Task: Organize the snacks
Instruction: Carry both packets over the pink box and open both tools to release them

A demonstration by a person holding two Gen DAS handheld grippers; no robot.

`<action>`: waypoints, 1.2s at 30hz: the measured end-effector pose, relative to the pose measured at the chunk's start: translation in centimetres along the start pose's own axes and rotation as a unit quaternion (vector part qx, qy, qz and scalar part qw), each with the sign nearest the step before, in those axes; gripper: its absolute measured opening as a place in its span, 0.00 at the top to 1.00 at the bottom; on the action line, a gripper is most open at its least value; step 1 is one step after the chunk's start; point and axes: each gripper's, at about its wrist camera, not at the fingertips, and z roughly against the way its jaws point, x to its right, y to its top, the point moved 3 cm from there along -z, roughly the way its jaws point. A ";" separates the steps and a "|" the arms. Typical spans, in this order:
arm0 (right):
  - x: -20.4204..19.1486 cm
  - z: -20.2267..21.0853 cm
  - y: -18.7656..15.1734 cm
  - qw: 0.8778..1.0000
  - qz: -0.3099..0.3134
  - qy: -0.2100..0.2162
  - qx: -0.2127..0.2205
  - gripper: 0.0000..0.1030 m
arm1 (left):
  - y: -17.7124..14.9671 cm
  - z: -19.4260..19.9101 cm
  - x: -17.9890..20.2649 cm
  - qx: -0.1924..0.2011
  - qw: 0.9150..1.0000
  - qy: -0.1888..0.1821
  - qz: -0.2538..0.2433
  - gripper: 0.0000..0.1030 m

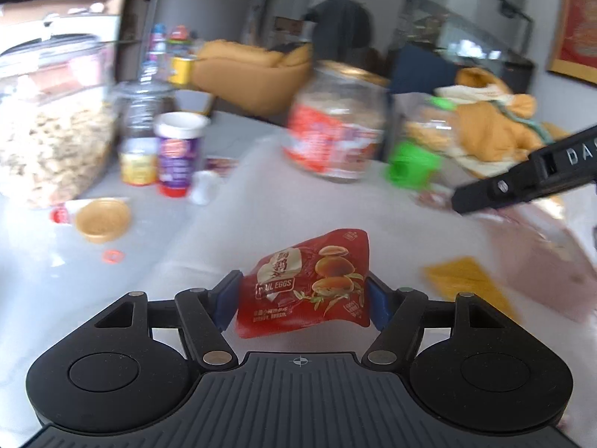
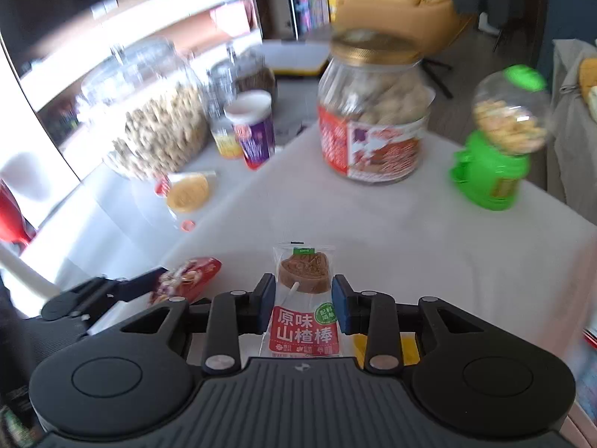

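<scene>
My left gripper (image 1: 303, 295) is shut on a red quail-egg packet (image 1: 306, 285) and holds it above the white table. The packet also shows at the lower left of the right wrist view (image 2: 186, 278), with the left gripper beside it. My right gripper (image 2: 303, 304) is shut on a clear hawthorn-lollipop packet (image 2: 304, 298) with a red label. The right gripper's arm (image 1: 522, 183) shows at the right edge of the left wrist view.
On the white table (image 2: 391, 246) stand a gold-lidded biscuit jar (image 2: 369, 112), a green candy dispenser (image 2: 500, 138), a big glass jar of nuts (image 2: 156, 119), a purple can (image 2: 253, 127) and a small yellow cup (image 2: 186, 192). A yellow card (image 1: 466, 280) lies at the right.
</scene>
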 end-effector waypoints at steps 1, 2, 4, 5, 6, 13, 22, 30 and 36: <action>0.4 1.4 -0.4 1.000 0.000 -0.002 0.009 0.68 | -0.1 0.6 1.8 0.001 1.000 -0.008 -0.019 0.29; 0.7 2.8 -0.9 1.000 -0.001 -0.005 0.018 0.68 | -0.2 1.0 3.5 0.001 0.999 -0.015 -0.038 0.29; 1.6 5.7 -2.3 0.999 -0.012 -0.009 0.032 0.68 | -0.4 2.0 6.8 0.000 0.997 -0.035 -0.068 0.29; 2.2 7.2 -3.1 0.999 -0.019 -0.011 0.039 0.68 | -0.5 2.6 8.7 0.000 0.995 -0.047 -0.085 0.29; 2.8 8.6 -4.1 0.998 -0.026 -0.015 0.046 0.68 | -0.6 3.2 10.7 0.001 0.993 -0.058 -0.104 0.29; 8.4 20.0 -10.1 0.988 -0.067 -0.088 0.112 0.68 | -0.3 5.6 22.3 0.017 0.969 -0.124 -0.214 0.28; 14.1 25.6 -14.2 0.968 -0.105 -0.151 0.172 0.68 | 3.9 1.8 30.6 0.034 0.952 -0.140 -0.269 0.28; 17.5 22.6 -16.6 0.967 -0.141 -0.157 0.142 0.68 | 8.7 -6.3 32.9 -0.003 0.963 -0.197 -0.185 0.31; 19.0 21.0 -17.6 0.967 -0.160 -0.152 0.125 0.68 | 9.5 -6.4 29.9 0.037 0.969 -0.198 -0.141 0.32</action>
